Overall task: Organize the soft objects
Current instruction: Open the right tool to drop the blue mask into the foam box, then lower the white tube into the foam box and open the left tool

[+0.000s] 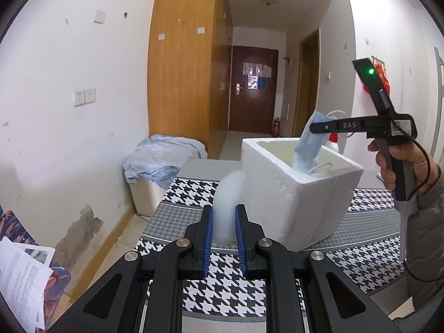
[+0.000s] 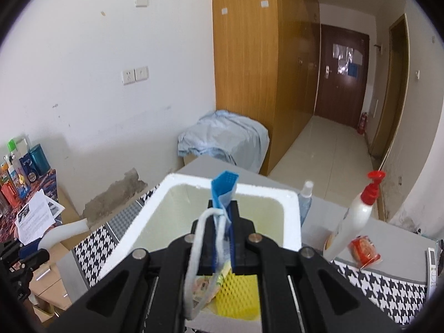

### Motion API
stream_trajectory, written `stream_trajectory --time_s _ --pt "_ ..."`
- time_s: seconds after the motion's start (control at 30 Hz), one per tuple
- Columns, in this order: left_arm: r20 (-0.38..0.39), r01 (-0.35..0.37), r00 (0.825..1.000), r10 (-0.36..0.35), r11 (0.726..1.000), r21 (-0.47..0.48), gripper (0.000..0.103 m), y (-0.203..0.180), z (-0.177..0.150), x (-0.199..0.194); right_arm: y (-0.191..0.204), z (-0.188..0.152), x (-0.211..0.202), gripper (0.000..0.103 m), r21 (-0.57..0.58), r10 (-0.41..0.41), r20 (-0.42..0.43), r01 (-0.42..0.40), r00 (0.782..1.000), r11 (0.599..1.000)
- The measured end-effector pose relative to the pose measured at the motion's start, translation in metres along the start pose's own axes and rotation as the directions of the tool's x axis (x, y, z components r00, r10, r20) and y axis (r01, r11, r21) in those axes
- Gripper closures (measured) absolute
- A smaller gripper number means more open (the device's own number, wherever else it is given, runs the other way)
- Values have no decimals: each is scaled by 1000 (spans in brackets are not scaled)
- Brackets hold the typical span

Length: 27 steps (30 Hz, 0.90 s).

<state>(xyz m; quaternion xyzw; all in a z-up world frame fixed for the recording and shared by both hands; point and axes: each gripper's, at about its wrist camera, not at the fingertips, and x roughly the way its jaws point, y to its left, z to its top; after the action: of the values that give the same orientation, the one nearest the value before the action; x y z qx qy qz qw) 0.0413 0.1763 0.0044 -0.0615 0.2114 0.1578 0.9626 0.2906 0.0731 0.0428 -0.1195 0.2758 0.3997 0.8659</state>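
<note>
Above the open white foam box (image 1: 294,191), a blue face mask (image 1: 309,145) hangs with its long axis near vertical, lower end inside the box, top leaning right. The right gripper (image 1: 322,126) is clamped on its upper part; an ear loop (image 2: 194,252) trails back over the fingers. Near-left of the box, a white foam strip (image 1: 226,205) stands upright, top curling right, pinched in the narrowly parted left gripper (image 1: 224,224). Houndstooth cloth (image 1: 222,285) lies beneath.
</note>
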Motion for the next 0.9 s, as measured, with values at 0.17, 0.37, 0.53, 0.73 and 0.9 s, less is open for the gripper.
stream_trajectory --time_s 0.17,0.37,0.53,0.73,0.9 --pt "-4 -4 1000 4 1000 -3 86 3 0 2 3 -3 14 94 -6 5 -56 -5 998 1000" --pt "7 -12 1000 12 1000 -7 86 5 2 1 10 -9 27 93 -53 -8 -108 2 994 999" --pt "19 -21 1000 21 1000 -8 86 6 3 -3 13 -12 36 28 -64 -33 -142 24 989 998" --pt "31 -29 999 30 1000 -7 86 3 5 -6 12 -13 27 6 -65 -26 -117 18 993 998" --pt "40 -25 999 25 1000 2 86 -2 9 -8 7 -15 13 5 -42 -15 -97 11 995 999"
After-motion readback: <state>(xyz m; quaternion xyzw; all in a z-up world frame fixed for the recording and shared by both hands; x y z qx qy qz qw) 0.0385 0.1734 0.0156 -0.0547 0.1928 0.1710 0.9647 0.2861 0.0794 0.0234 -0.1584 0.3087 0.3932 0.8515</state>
